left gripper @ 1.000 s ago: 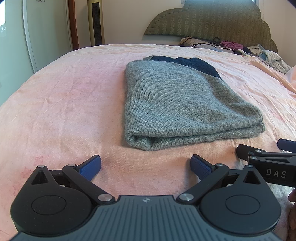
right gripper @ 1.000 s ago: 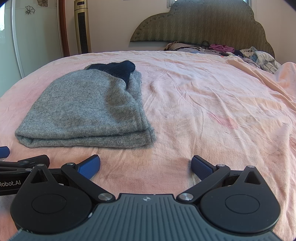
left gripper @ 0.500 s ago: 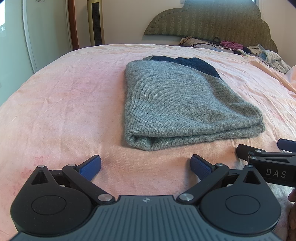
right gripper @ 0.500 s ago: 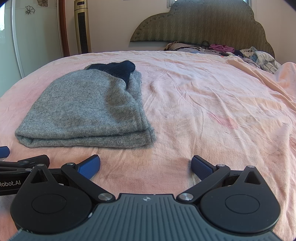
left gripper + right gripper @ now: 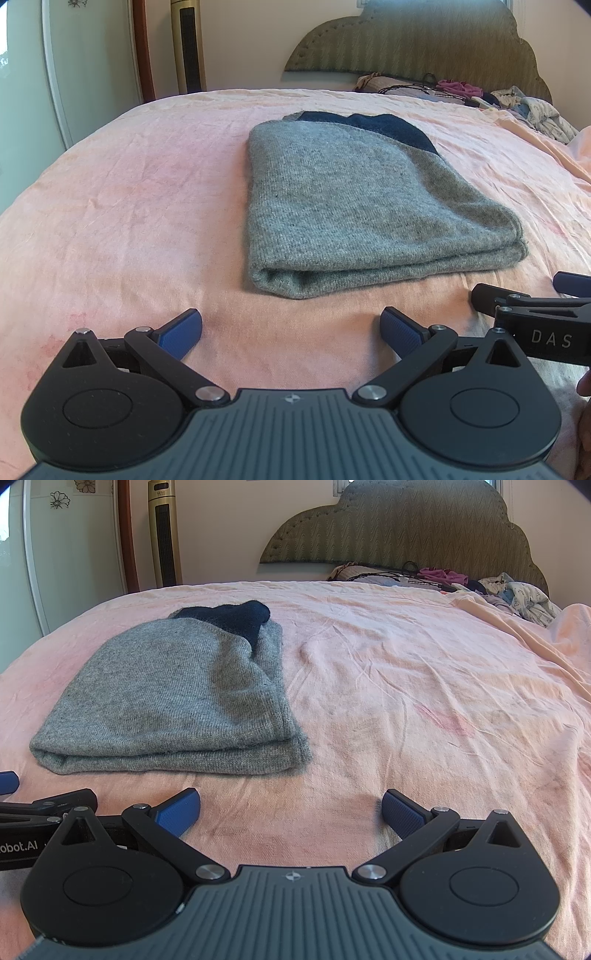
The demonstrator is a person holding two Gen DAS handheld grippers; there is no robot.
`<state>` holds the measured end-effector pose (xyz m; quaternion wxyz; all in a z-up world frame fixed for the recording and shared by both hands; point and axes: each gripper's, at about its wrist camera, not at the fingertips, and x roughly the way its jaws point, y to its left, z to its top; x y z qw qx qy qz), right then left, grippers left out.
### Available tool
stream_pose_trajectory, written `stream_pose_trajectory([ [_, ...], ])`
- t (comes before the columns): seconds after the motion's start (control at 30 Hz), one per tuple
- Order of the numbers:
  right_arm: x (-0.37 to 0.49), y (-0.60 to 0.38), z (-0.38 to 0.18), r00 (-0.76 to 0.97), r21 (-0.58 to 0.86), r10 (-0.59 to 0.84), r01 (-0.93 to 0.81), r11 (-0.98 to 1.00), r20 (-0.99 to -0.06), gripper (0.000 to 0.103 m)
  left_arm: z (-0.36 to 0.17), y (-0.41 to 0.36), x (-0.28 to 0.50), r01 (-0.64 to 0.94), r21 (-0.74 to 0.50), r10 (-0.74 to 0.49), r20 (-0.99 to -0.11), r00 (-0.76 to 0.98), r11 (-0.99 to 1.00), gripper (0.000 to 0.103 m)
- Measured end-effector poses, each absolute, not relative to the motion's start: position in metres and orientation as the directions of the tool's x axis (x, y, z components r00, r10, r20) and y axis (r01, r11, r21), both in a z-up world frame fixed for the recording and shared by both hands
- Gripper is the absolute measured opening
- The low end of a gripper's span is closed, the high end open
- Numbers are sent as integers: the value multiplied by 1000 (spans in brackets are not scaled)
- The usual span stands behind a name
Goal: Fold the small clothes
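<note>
A grey knit garment (image 5: 362, 206) with a dark blue part at its far end lies folded flat on the pink bedsheet (image 5: 122, 206). In the right wrist view the same folded garment (image 5: 177, 701) sits left of centre. My left gripper (image 5: 291, 328) is open, just short of the garment's near fold, holding nothing. My right gripper (image 5: 291, 810) is open too, over bare sheet to the right of the garment's near corner. The right gripper's fingers (image 5: 517, 299) show at the right edge of the left wrist view, and the left gripper's fingers (image 5: 48, 801) at the left edge of the right wrist view.
A pile of loose clothes (image 5: 517, 594) lies at the bed's far right by the padded headboard (image 5: 399, 528). A tower fan (image 5: 164, 535) and a white door (image 5: 74, 66) stand beyond the bed's far left. A hand's edge (image 5: 583, 387) shows at far right.
</note>
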<state>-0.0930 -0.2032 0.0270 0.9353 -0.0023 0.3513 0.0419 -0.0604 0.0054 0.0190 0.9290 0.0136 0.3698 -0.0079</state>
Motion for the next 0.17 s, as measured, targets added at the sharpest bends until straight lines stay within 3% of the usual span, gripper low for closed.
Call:
stream_pose_trajectory([
  [0.17,-93,-203,27,750,25,77,-80,996,-657,103,19,7,-60,23,14,-7,-686,728,1000,103],
])
